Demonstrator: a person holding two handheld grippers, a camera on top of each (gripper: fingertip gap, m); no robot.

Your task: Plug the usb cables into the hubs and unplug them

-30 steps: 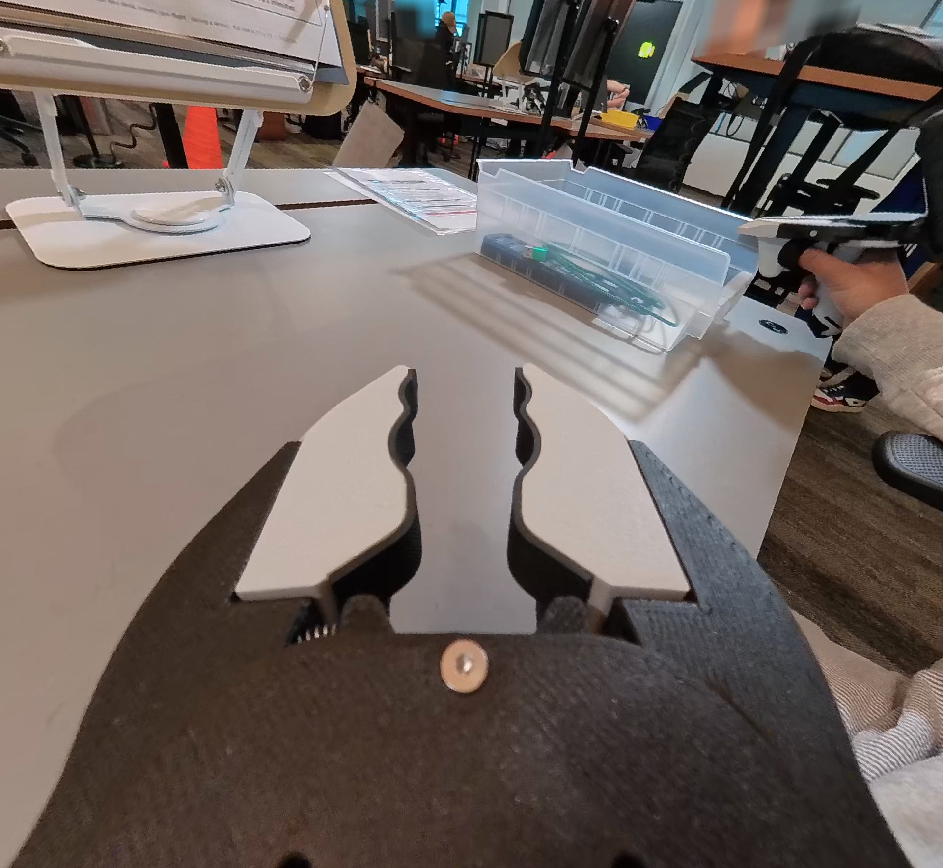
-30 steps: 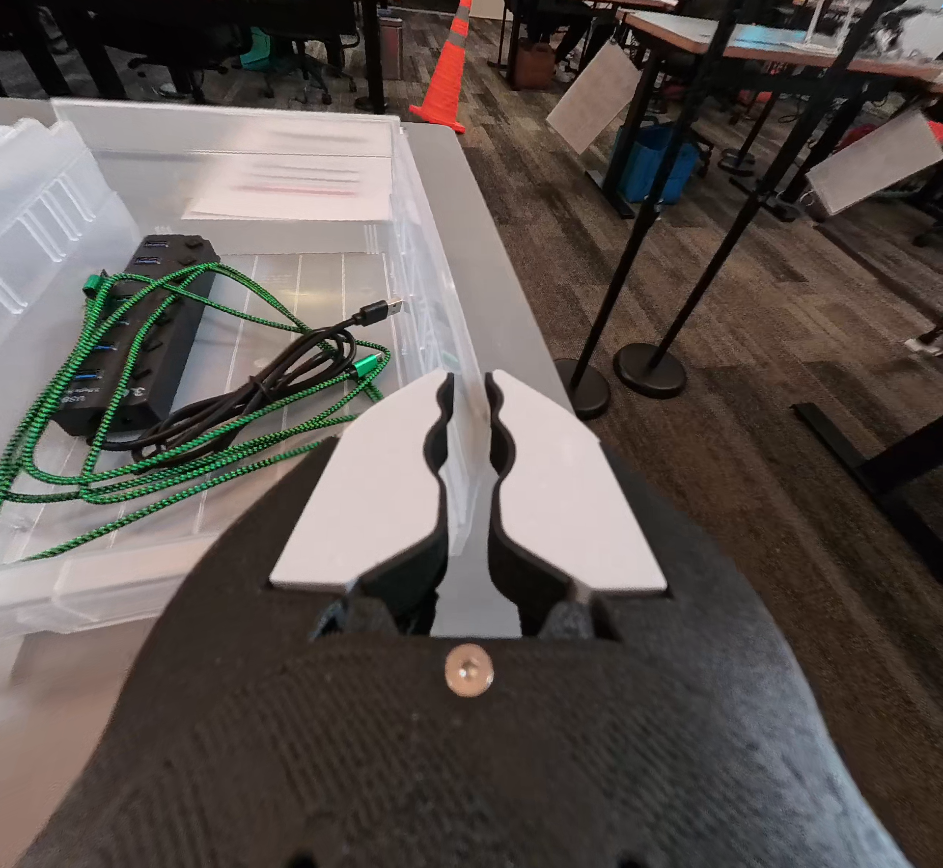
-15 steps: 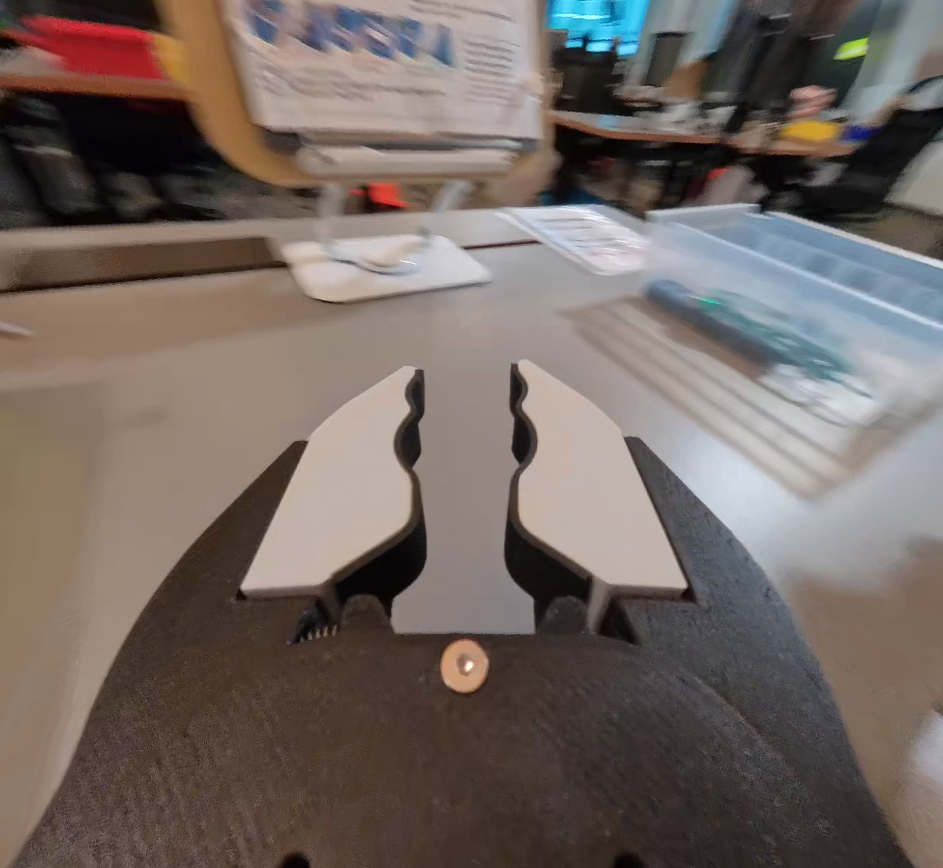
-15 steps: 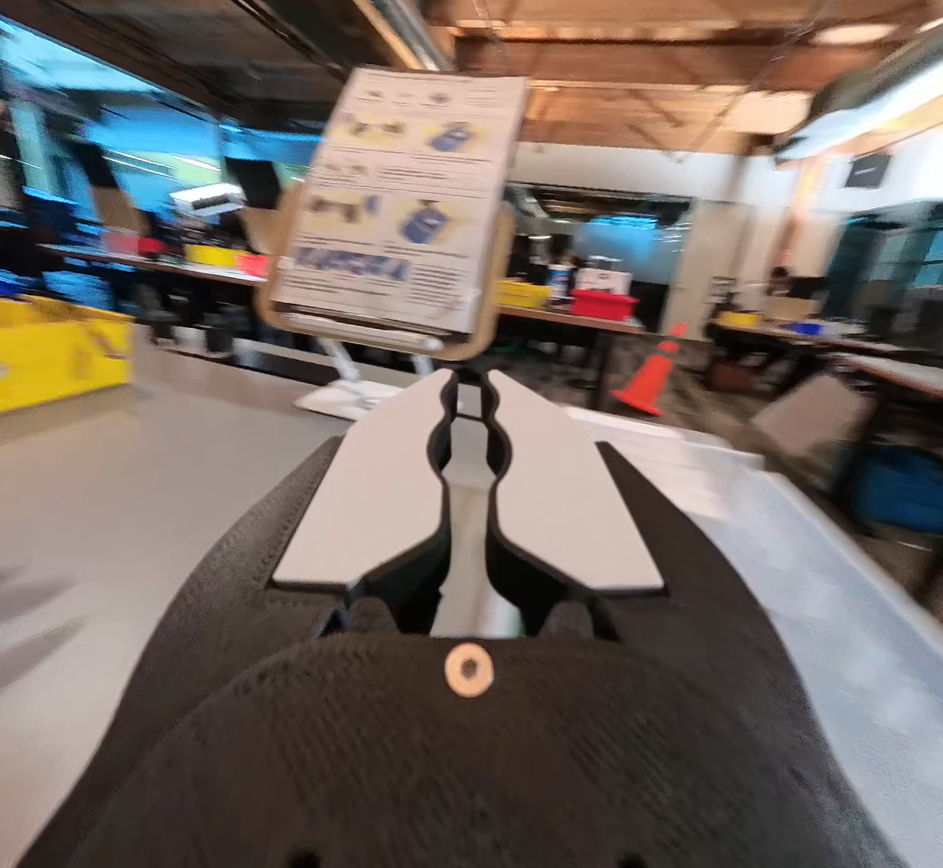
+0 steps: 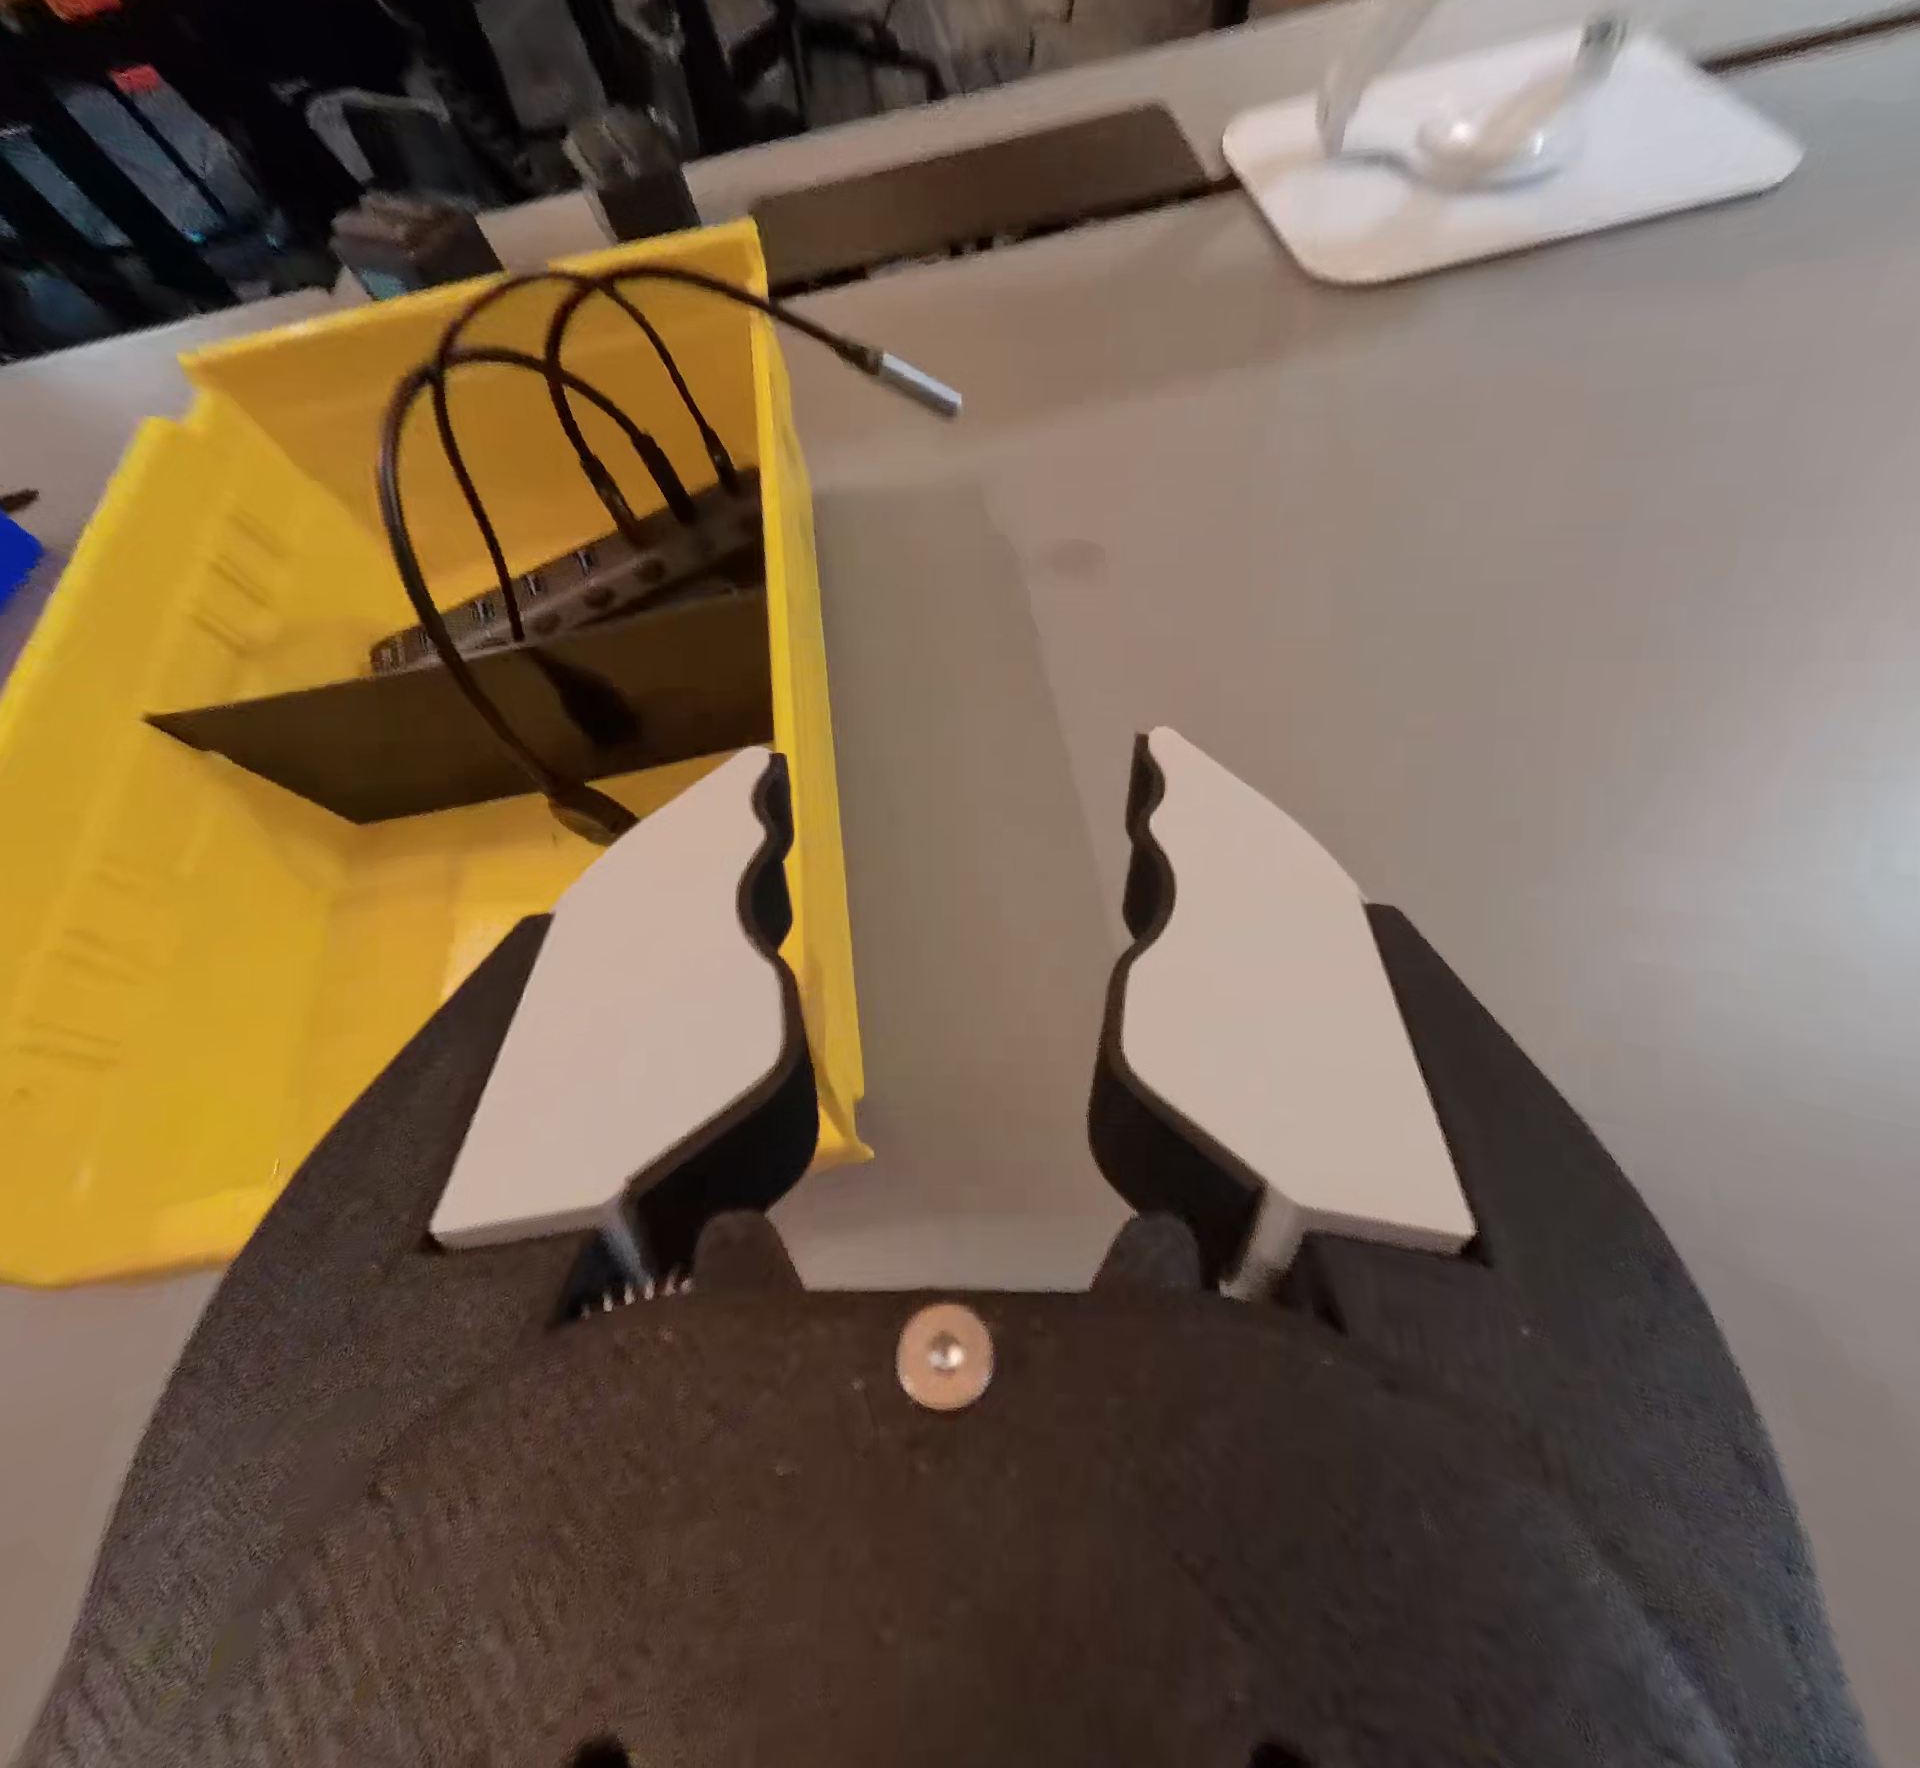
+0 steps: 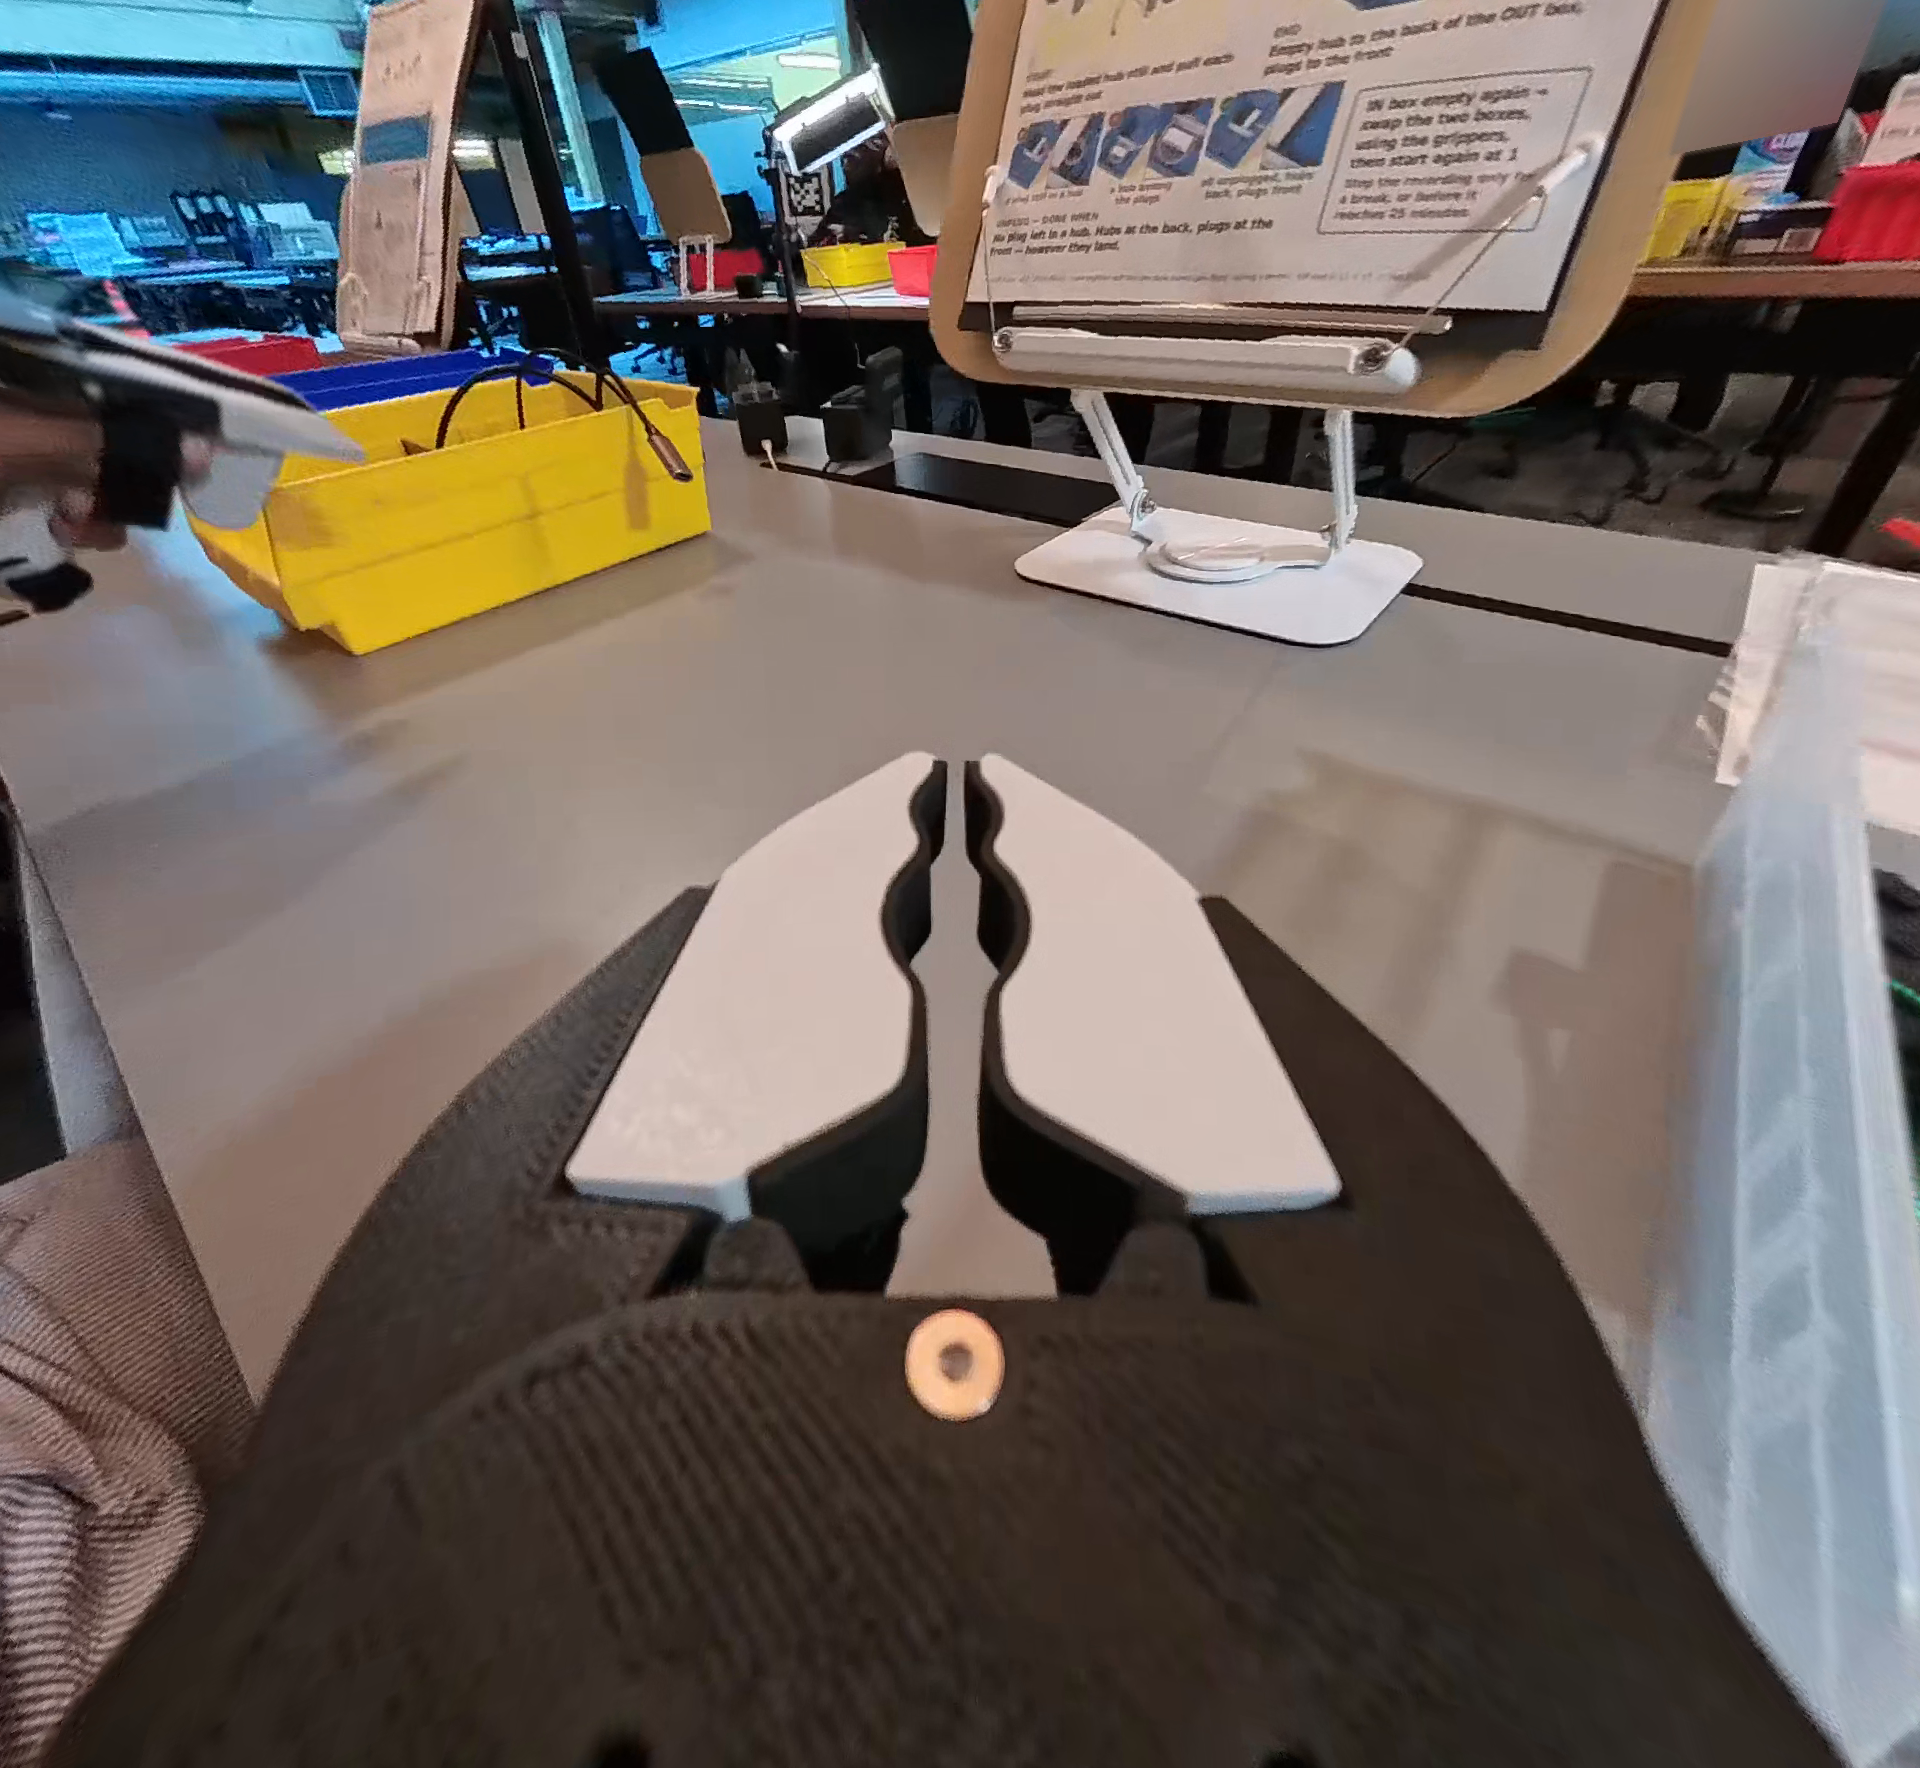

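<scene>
A yellow bin (image 5: 260, 887) holds a dark USB hub (image 5: 582, 586) leaning against its back wall, with several black cables (image 5: 468, 471) plugged in and looping up. One cable's silver plug (image 5: 914, 383) hangs out over the bin's right wall. My left gripper (image 5: 961, 762) is open and empty, straddling that wall near the bin's front corner. My right gripper (image 6: 956, 768) is shut and empty, low over the grey table (image 6: 623, 731). The yellow bin (image 6: 468, 492) and the left gripper (image 6: 156, 440) show at the far left of the right wrist view.
A paper stand on a white base (image 6: 1247, 565) stands at the back of the table, and also shows in the left wrist view (image 5: 1507, 160). A clear plastic bin (image 6: 1787, 1147) is at the right edge. A blue bin (image 6: 416, 373) sits behind the yellow one. A dark flat panel (image 5: 416, 742) lies inside the yellow bin. The gap from one gripper's tips to the other's is roughly 45 centimetres.
Both grippers swung left, away from the clear bin. The left one now faces the yellow bin with its jaws wider apart. The right one faces the table middle and stand, its jaws closer together.
</scene>
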